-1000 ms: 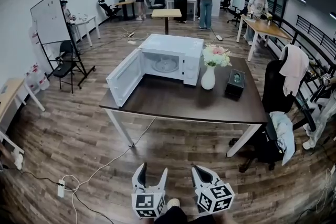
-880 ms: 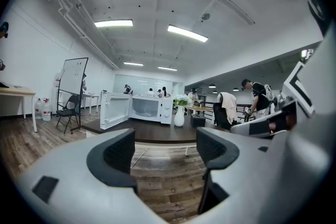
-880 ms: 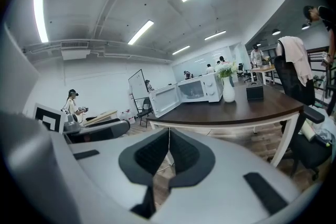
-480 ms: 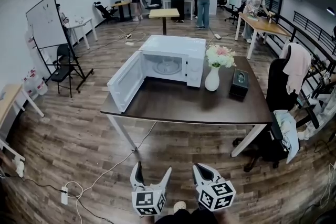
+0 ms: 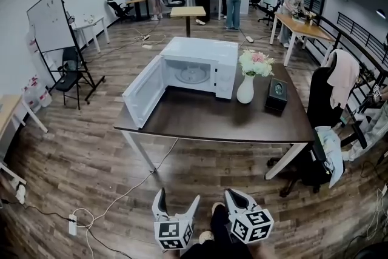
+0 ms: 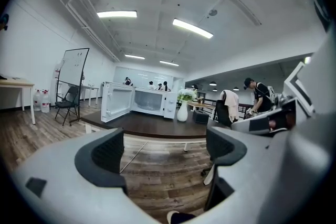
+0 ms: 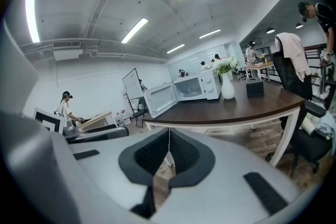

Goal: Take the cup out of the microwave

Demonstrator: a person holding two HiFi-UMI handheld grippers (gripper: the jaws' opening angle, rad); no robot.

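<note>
A white microwave (image 5: 197, 67) stands on a dark wooden table (image 5: 212, 124) with its door (image 5: 144, 89) swung open to the left. In its cavity I see only a pale round shape (image 5: 193, 74); I cannot make out a cup. Both grippers hang low over the floor, well short of the table. The jaws of my left gripper (image 5: 176, 198) are opening, wide apart with nothing between them. My right gripper (image 5: 233, 194) is shut and holds nothing. The left gripper view shows the microwave (image 6: 152, 101) far beyond the spread pads. In the right gripper view, the pads (image 7: 181, 155) meet below the distant microwave (image 7: 197, 86).
A white vase of flowers (image 5: 245, 89) and a black box (image 5: 276, 94) stand right of the microwave. A black chair draped with clothes (image 5: 324, 100) sits at the table's right end. A cable and power strip (image 5: 73, 224) lie on the floor at left. People stand far behind.
The left gripper's jaws have spread wider. The right gripper has stayed shut. A foot has come into view between the two grippers.
</note>
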